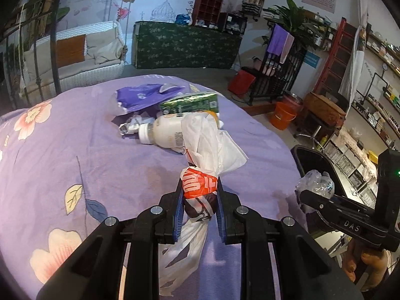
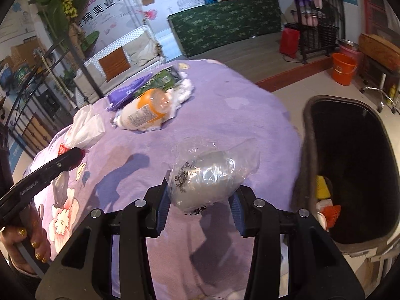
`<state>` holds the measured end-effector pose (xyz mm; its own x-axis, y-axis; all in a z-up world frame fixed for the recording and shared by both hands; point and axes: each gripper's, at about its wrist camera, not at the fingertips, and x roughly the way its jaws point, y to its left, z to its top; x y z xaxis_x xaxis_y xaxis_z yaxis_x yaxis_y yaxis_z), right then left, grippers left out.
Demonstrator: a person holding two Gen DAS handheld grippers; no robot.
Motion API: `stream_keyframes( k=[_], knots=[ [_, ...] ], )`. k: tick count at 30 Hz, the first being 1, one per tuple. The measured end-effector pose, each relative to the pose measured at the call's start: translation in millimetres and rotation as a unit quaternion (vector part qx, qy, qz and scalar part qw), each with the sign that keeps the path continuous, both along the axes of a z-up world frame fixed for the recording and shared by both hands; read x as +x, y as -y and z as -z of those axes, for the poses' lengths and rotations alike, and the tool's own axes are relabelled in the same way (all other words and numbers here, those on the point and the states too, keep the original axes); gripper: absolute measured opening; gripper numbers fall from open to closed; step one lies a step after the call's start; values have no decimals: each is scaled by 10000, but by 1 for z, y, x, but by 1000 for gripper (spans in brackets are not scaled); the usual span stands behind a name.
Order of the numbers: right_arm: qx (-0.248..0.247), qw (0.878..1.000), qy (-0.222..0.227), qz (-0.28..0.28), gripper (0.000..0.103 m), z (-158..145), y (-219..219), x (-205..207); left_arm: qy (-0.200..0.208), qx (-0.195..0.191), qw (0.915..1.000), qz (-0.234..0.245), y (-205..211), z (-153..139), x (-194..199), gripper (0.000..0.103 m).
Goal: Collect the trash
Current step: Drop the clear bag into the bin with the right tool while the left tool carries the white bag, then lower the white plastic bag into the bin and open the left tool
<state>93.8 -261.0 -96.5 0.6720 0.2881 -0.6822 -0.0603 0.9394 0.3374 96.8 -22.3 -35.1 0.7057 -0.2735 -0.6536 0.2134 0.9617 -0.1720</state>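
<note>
My left gripper (image 1: 199,190) is shut on a white and orange plastic bag (image 1: 200,182), which bunches between the blue pads and fans out above them over the purple flowered cloth (image 1: 75,150). My right gripper (image 2: 198,197) is shut on a crumpled clear plastic wrapper (image 2: 202,175), held above the cloth beside the black trash bin (image 2: 355,170). In the left wrist view the right gripper (image 1: 303,193) with the clear wrapper (image 1: 316,182) shows at the right edge. More trash lies further back: a white bottle (image 1: 165,130), a green carton (image 1: 190,102), a purple packet (image 1: 142,95).
The bin (image 1: 315,157) stands at the table's right edge and holds yellow and orange trash (image 2: 327,200). An orange bucket (image 2: 343,68) sits on the floor beyond. A white wicker sofa (image 1: 82,57) and a green-covered counter (image 1: 185,45) stand behind the table. A hand (image 2: 27,245) holds the left gripper's handle.
</note>
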Motion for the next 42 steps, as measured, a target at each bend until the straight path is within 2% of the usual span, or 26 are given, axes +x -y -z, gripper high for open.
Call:
stream_keyframes(
  k=[9,16,25,27,28,31,36,38,42],
  knots=[
    [-30,9945,-8,1046,42,5,81,-19,-15,-20,9974,715,52,4,-2,21],
    [-164,9867,-92,1614,42,15,118,-17,110,80,9930,1172,85,4,-6,21],
    [-286,9767,-672,2016,44,55,148,0,113,133,9881,1531,112,6,-4,21],
    [-272,9752,-823,2036,50,67,151,4,111,153,9871,1592,117,7,-5,21],
    [-270,9745,-867,2050,56,70,151,3,106,163,9867,1616,119,8,-5,21],
    [-258,9735,-825,2119,69,73,152,-2,67,199,9851,1707,126,11,-5,21],
    [-346,9727,-608,2212,70,60,155,-10,-51,125,9825,1859,138,14,-4,21],
    [-366,9717,-498,2280,76,51,158,-13,-67,121,9804,1965,146,15,-4,21],
    [-381,9687,-316,2434,77,37,165,-22,-127,106,9757,2186,165,16,-4,21]
  ],
)
